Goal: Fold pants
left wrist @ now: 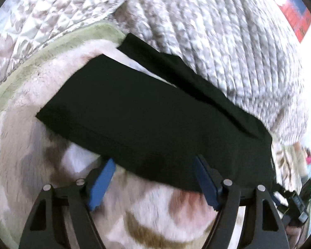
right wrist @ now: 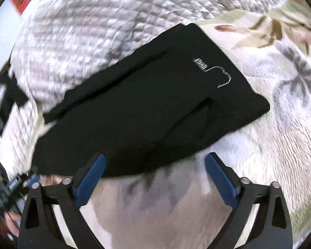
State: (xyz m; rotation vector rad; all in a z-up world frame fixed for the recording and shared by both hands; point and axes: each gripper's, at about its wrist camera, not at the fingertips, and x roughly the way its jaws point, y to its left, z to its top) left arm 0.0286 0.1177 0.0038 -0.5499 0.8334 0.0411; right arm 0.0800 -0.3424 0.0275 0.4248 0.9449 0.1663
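- Both views motion-blurred, worst at the edges; weave of the black pants [left wrist: 134, 112] lost in flat shadow, layers countable only by their edges.
- Far leg end of the pants cut off behind a dark strap at the left rim of the right wrist view; a hand just beside it, bottom left, too smeared to read.
- Small white stitched logo [right wrist: 212, 73] on the pants, lettering not legible.
- Red item [left wrist: 290, 12] beyond the pants, at the frame rim, unidentifiable.
- Pants lying folded into a long band, partly on the floral fleece blanket [left wrist: 41, 166], partly on the quilted grey cover [left wrist: 217, 31] behind it.
- Left gripper [left wrist: 154, 162]: jaws spread wide, nothing between them; near hem of the pants running across just ahead of the blue pads [left wrist: 102, 182], one tip seemingly overlapping the hem, contact not determinable.
- Right gripper [right wrist: 155, 158]: jaws likewise spread wide and empty, near edge of the pants just ahead of the tips, fleece blanket beneath the gap.
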